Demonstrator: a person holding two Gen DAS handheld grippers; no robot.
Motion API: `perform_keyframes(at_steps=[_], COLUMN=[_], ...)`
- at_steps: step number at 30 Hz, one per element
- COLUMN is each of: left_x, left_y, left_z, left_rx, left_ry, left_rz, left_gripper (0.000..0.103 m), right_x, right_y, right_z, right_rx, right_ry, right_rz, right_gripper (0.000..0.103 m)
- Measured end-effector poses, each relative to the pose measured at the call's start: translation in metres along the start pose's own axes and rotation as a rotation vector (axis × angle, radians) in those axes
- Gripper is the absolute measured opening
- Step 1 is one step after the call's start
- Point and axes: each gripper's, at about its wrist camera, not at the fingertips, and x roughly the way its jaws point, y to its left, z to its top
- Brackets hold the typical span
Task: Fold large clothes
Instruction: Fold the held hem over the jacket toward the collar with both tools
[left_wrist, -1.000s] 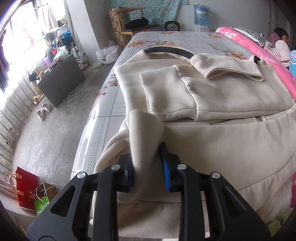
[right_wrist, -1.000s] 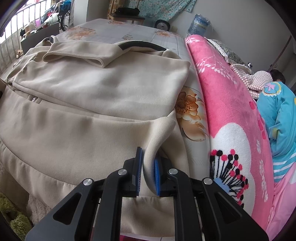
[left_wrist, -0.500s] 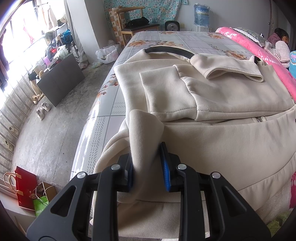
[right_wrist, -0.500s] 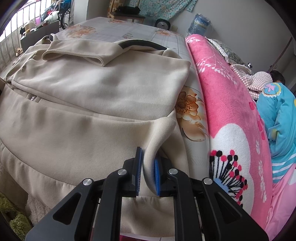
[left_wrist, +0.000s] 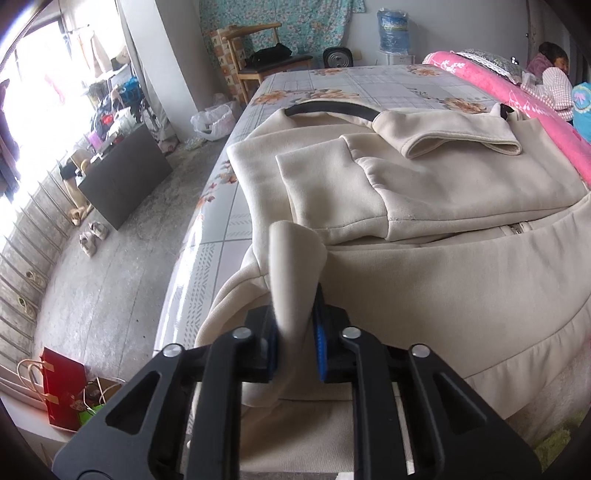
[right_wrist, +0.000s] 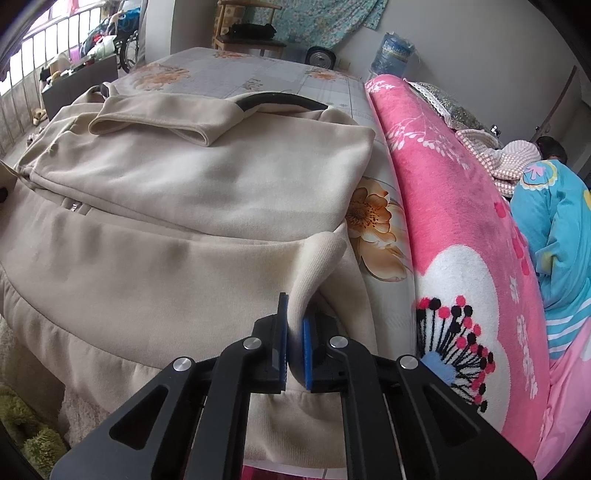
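A large cream hooded jacket lies on the bed, its sleeves folded across the chest and a dark collar band at the far end. My left gripper pinches the ribbed hem at the jacket's near left corner; its jaws are closing on the bunched fabric. In the right wrist view the same jacket fills the left half. My right gripper is shut on a raised fold of the hem at the near right corner.
The bed sheet has a flower print. A pink blanket runs along the right side, with a person in blue lying past it. Left of the bed are bare floor, a dark cabinet, shoes and paper bags.
Both grippers have squeezed tighter on the hem, the left more visibly. The jacket and both hands stay where they were.
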Motion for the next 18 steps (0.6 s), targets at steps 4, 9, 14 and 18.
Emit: perform_keyframes(at_steps=[4, 9, 14, 18], left_x=[-0.035, -0.094, -0.134, -0.137], left_y=[0.007, 0.022, 0.036, 0.046], left_z=[-0.008, -0.024, -0.006, 0.033], left_rx=[-0.012, -0.061, -0.084, -0.094], left_ry=[-0.083, -0.222, -0.327, -0.396], left_rz=[-0.029, -0.069, -0.109, -0.128], left_gripper=[0.007, 0.005, 0.005, 0.005], right_x=[-0.038, -0.097, -0.132, -0.131], right_y=[0.000, -0.004, -0.016, -0.028], right_z=[-0.004, -0.014, 0.005, 0.045], right_rx=[0.013, 0.059, 0.097, 0.072], right_ry=[-0.078, -0.191, -0.307, -0.380], right_rz=[-0.018, -0.052, -0.053, -0.076], right_gripper=[0.006, 0.006, 0.006, 0.006])
